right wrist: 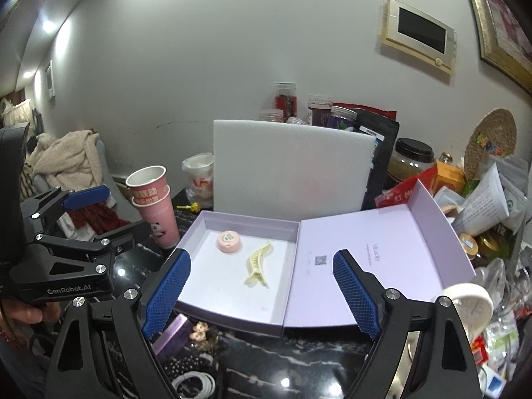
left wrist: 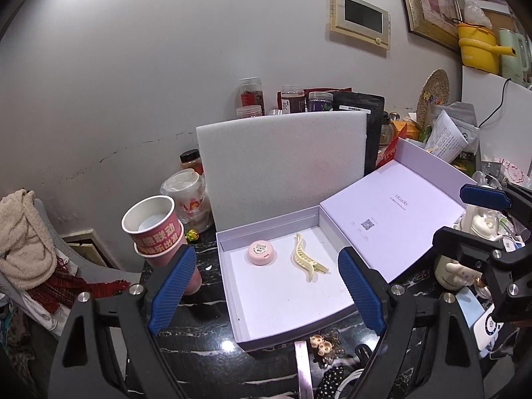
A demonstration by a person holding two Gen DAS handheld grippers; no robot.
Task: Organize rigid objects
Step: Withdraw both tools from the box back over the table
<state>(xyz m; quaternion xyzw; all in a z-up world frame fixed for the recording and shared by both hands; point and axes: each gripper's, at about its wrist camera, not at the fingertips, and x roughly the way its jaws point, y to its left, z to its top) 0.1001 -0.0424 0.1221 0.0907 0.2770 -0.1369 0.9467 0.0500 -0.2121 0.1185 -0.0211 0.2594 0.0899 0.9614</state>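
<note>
Jaws spread wide and empty on both sides: the left gripper [left wrist: 266,286] and the right gripper [right wrist: 262,296] hover level over the near edge of the dark marbled desk [right wrist: 299,359], each aimed at the open lavender box [right wrist: 232,312]. In its tray lie a pink round case [right wrist: 228,241] and, just beside it, a cream hair clip [right wrist: 257,262], apart from each other, with the lid [right wrist: 382,259] folded flat toward the desk's right side.
</note>
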